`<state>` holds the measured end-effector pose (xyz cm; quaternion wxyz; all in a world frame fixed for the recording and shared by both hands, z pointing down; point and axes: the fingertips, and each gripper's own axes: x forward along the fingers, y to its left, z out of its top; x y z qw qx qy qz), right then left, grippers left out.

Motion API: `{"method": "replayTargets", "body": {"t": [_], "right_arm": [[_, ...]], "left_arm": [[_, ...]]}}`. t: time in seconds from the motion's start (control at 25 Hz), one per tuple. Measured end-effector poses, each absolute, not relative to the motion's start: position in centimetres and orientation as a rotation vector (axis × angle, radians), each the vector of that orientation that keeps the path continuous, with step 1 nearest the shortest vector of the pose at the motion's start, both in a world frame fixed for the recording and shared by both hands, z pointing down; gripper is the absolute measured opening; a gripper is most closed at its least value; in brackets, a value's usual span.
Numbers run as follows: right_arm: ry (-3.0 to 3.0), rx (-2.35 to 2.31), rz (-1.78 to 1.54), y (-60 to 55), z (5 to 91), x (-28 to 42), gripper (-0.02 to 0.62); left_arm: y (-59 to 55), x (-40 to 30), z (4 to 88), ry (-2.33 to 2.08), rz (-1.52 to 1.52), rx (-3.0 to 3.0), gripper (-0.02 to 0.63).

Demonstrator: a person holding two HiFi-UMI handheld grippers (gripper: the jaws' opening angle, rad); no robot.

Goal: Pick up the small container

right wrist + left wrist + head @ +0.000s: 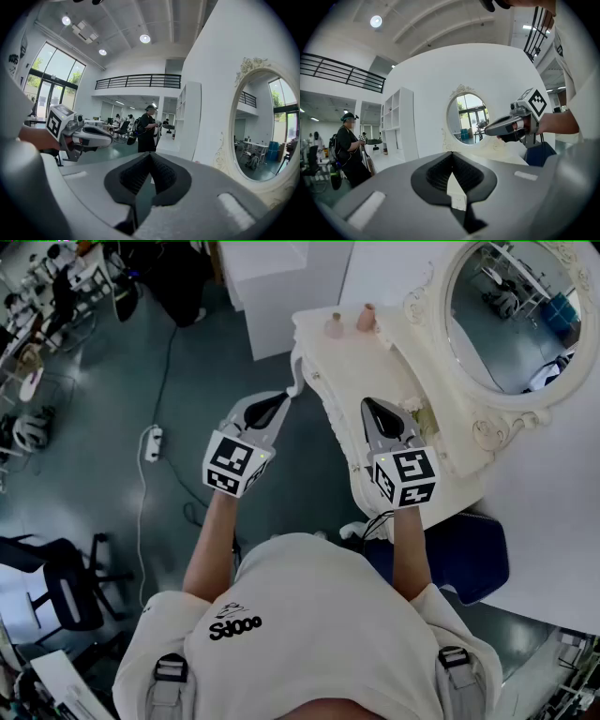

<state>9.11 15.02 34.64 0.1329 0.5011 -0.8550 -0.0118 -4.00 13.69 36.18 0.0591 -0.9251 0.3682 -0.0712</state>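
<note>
Two small pinkish containers stand at the far end of a cream dressing table [375, 371]: a short jar [335, 327] and a taller one [367, 317]. My left gripper [285, 397] hangs over the floor just left of the table's edge, its jaws shut and empty [452, 154]. Over the table's near part my right gripper [367, 404] is also shut with nothing in it [150, 155]. Both point toward the containers and are well short of them. Each gripper view shows the other gripper, but neither shows the containers.
An oval mirror [525, 310] in an ornate frame stands at the table's right against a white wall. A white cabinet [272, 287] is behind the table. A power strip [153, 442] and cable lie on the floor; an office chair [66, 587] is at lower left. A person in black [146, 126] stands far off.
</note>
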Motion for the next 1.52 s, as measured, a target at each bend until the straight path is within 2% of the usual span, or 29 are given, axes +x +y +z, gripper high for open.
{"method": "replayTargets", "body": {"t": [0.96,1.52], "right_arm": [[-2.395,1.530,0.037,13.8,36.0,5.0,0.002],[-2.424,1.483,0.094,-0.7,38.3,7.7,0.003]], "left_arm": [[11.7,-9.6,38.9,1.115,-0.215,-2.911,0.018],[-1.7,-7.0,40.1,1.148,-0.238,-2.921,0.018]]}}
